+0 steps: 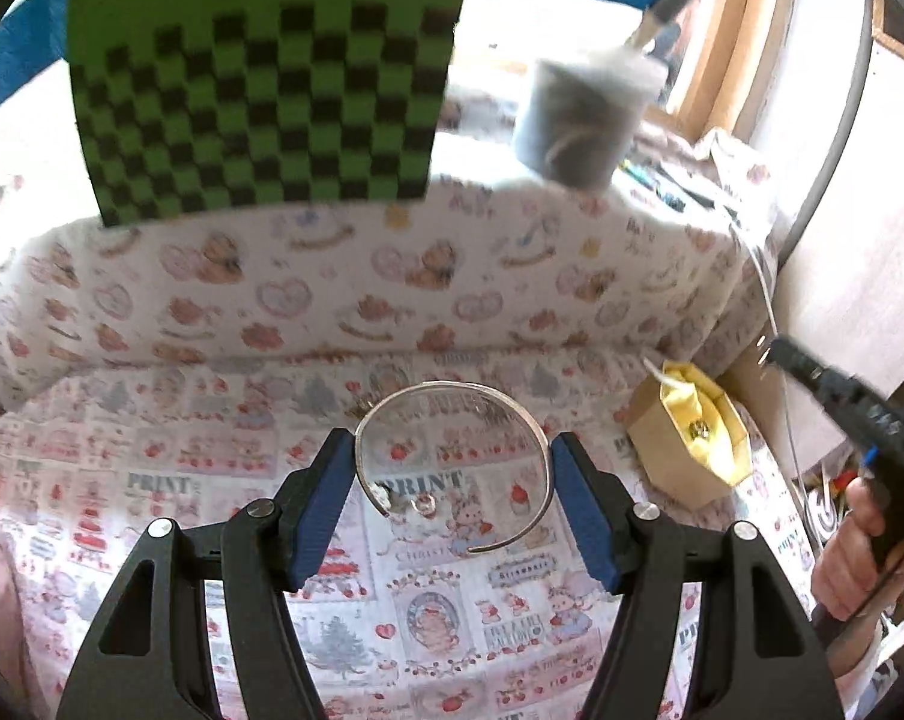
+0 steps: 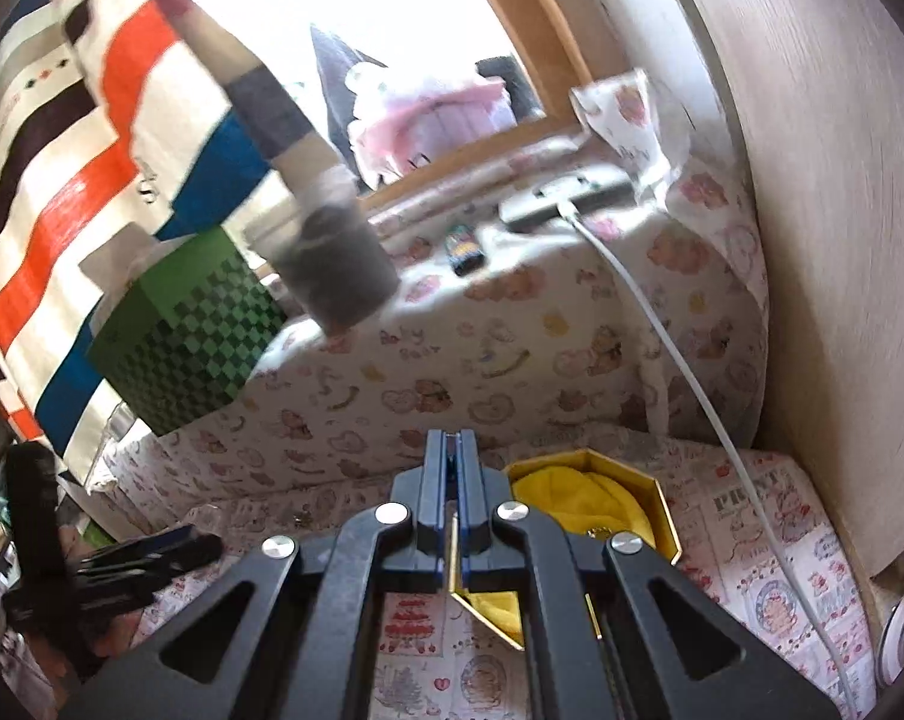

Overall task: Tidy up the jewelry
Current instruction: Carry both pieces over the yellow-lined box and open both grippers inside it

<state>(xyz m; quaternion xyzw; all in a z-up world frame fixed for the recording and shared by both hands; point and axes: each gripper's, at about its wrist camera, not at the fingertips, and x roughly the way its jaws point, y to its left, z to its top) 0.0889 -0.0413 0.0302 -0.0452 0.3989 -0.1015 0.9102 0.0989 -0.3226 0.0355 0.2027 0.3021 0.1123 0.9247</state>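
Observation:
In the left wrist view my left gripper (image 1: 452, 474) is shut on a thin silver open bangle (image 1: 452, 405), its blue pads (image 1: 326, 504) pressing the bangle's two sides, above the printed cloth. A small ring (image 1: 423, 504) lies on the cloth under the bangle. A hexagonal gold box with yellow lining (image 1: 689, 441) stands to the right, a small jewel inside. In the right wrist view my right gripper (image 2: 452, 450) is shut, its pads together, over the same box (image 2: 590, 504). It shows in the left wrist view as a dark handle (image 1: 842, 396).
A cloth-covered raised ledge (image 1: 392, 276) runs behind the work area, with a green checkered box (image 1: 260, 90) and a grey cup (image 1: 578, 120) on it. A white cable (image 2: 680, 372) drops along the right wall (image 2: 842, 240). A striped curtain (image 2: 92, 150) hangs at left.

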